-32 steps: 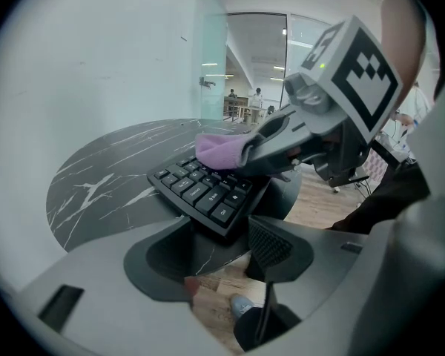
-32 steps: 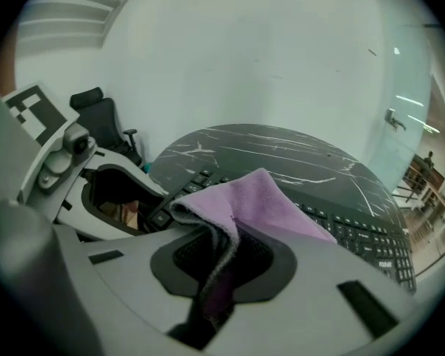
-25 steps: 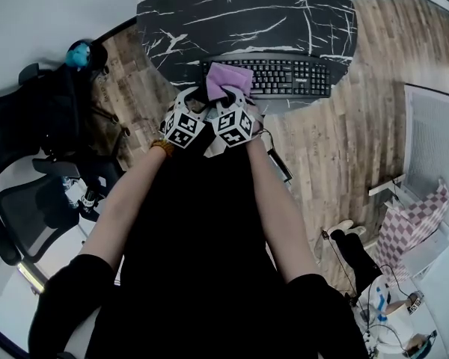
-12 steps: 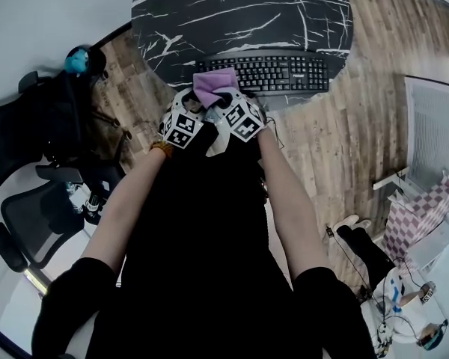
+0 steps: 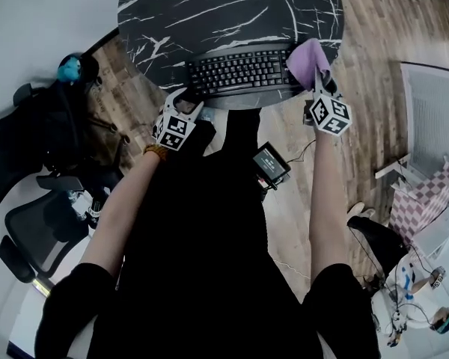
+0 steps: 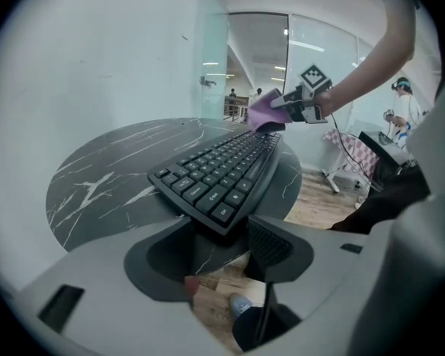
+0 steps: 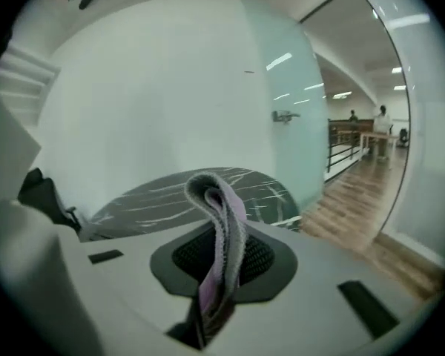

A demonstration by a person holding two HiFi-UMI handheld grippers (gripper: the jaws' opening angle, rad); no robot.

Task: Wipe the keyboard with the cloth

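The keyboard (image 5: 243,72) sits along the near edge of the round black marble counter (image 5: 224,10), and there's one tool at each end of it. The right tool (image 5: 315,82) is clamped tight on the purple cloth (image 5: 308,57). In the right gripper view the cloth (image 7: 221,221) stands up as a folded loop, pinched between the two pads of the tool (image 7: 226,259). From the head view the cloth hangs over the right end of the keyboard, right at the last keys. In the left gripper view it (image 6: 262,114) looks like it's resting on the far end of the keyboard (image 6: 219,173). Honestly can't tell if it's actually pressing down or just above the keys.

The left tool (image 5: 183,107) is at the keyboard's left end, by the counter's edge. Its jaws are spread apart with nothing gripped. In its own view the near corner of the keyboard and the counter's (image 6: 96,184) rim sit just past the gap of the tool (image 6: 219,247), with wood floor (image 6: 222,288) showing through below. Whether the pads touch the keyboard, I can't say.
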